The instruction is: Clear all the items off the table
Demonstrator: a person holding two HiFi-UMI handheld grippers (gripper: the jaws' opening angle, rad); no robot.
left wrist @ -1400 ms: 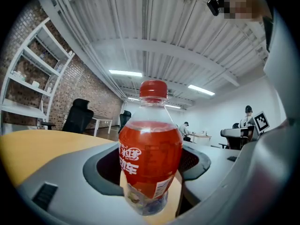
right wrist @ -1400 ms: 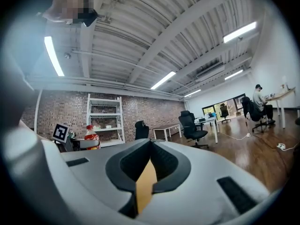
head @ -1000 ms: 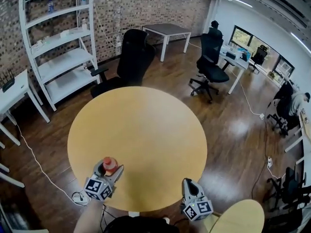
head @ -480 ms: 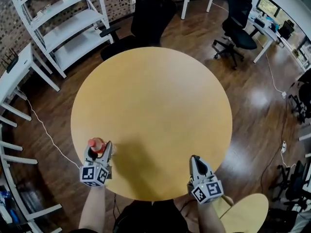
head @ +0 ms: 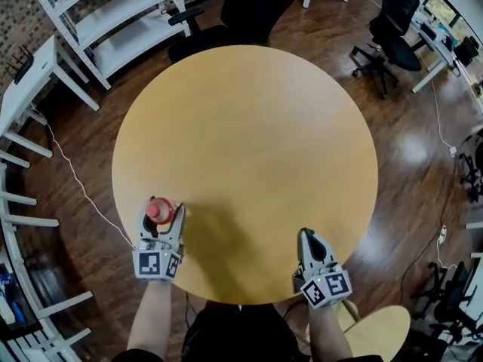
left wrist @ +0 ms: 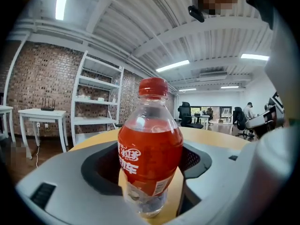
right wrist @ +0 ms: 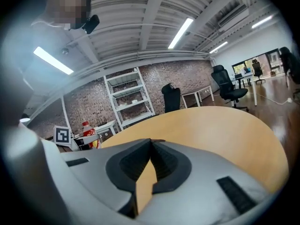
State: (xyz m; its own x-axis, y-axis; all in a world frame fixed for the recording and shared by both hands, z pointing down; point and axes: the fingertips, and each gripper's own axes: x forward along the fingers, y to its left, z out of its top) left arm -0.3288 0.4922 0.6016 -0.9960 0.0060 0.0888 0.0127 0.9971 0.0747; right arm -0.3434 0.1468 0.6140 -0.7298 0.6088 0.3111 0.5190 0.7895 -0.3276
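Observation:
A clear bottle of red drink with a red cap (head: 158, 210) stands upright near the front left edge of the round wooden table (head: 249, 127). My left gripper (head: 161, 207) surrounds it with its jaws opening. In the left gripper view the bottle (left wrist: 150, 149) fills the space between the jaws, and tabletop shows between it and the right pad. My right gripper (head: 306, 234) lies shut and empty near the front right edge. In the right gripper view its jaws (right wrist: 151, 142) meet at the tips, and the bottle (right wrist: 86, 128) appears far left.
White shelves (head: 113, 13) and a white desk (head: 30, 74) stand beyond the table at left. A black chair (head: 260, 6) is at the far side, an office chair (head: 392, 21) at far right. A cable (head: 83, 194) runs on the floor; a round wooden seat (head: 377, 338) is at bottom right.
The head view has tilted further down over the table. Both grippers stay near the front edge, and the left one has kept the bottle between its jaws throughout.

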